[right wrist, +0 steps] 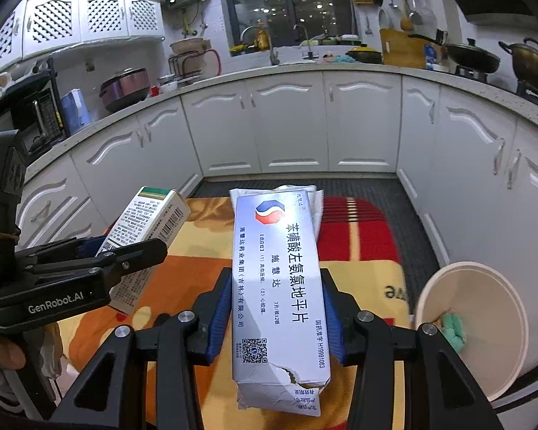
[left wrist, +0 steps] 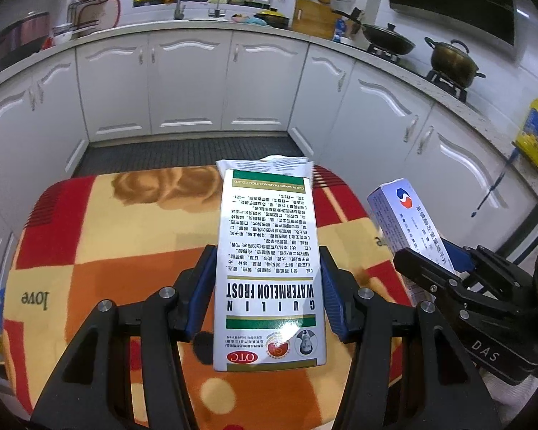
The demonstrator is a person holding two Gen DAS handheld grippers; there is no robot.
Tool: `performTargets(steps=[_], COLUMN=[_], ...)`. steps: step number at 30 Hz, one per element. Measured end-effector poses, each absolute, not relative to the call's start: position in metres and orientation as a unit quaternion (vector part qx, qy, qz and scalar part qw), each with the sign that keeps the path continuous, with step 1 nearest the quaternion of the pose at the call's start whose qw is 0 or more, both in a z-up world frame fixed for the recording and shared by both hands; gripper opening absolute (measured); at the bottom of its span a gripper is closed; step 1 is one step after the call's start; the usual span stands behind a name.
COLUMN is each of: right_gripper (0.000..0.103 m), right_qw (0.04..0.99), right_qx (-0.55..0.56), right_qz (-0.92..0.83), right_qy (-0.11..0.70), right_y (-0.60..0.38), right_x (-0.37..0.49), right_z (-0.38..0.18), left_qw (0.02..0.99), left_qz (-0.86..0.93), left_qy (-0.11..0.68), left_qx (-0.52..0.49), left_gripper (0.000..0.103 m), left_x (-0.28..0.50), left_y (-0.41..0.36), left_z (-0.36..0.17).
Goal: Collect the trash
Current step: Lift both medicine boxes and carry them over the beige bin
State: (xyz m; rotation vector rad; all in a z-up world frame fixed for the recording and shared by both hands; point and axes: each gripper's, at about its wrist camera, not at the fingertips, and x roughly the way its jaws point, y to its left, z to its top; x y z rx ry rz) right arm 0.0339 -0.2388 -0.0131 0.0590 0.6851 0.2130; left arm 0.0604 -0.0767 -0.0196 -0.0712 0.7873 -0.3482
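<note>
My left gripper (left wrist: 267,276) is shut on a white and green Watermelon Frost medicine box (left wrist: 269,251), held above the patterned table. My right gripper (right wrist: 276,308) is shut on a silver-white medicine box (right wrist: 278,286) with a torn near end. Each gripper shows in the other's view: the right one with its box (left wrist: 409,222) at the right of the left wrist view, the left one with its box (right wrist: 147,229) at the left of the right wrist view. A crumpled white paper (right wrist: 315,200) lies on the table beyond both boxes.
A white paper bowl (right wrist: 477,326) with a green scrap inside stands at the right. The table has an orange, red and cream cloth (left wrist: 107,251). White kitchen cabinets (left wrist: 190,82) curve around, with pots on the stove (left wrist: 452,61) and a yellow oil bottle (left wrist: 536,129).
</note>
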Motion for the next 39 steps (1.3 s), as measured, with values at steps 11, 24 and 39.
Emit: performTargets(steps=[11, 24, 39], right_gripper=[0.044, 0.044, 0.044], right_qw=[0.942, 0.940, 0.925], right_qx=[0.038, 0.056, 0.093], right_qz=[0.055, -0.013, -0.071], right_qy=[0.330, 0.337, 0.362], right_y=[-0.290, -0.357, -0.427], right_x=[0.025, 0.012, 0.001], right_z=[-0.010, -0.016, -0.044], left_qw=[0.897, 0.880, 0.850], left_qz=[-0.215, -0.270, -0.307], left_qy=[0.386, 0.390, 0.427], left_qx=[-0.014, 0.015, 0.042], left_gripper=[0.052, 0.052, 0.052], left_x=[0.064, 0.073, 0.100], left_y=[-0.131, -0.210, -0.291], left_z=[-0.017, -0.019, -0.049])
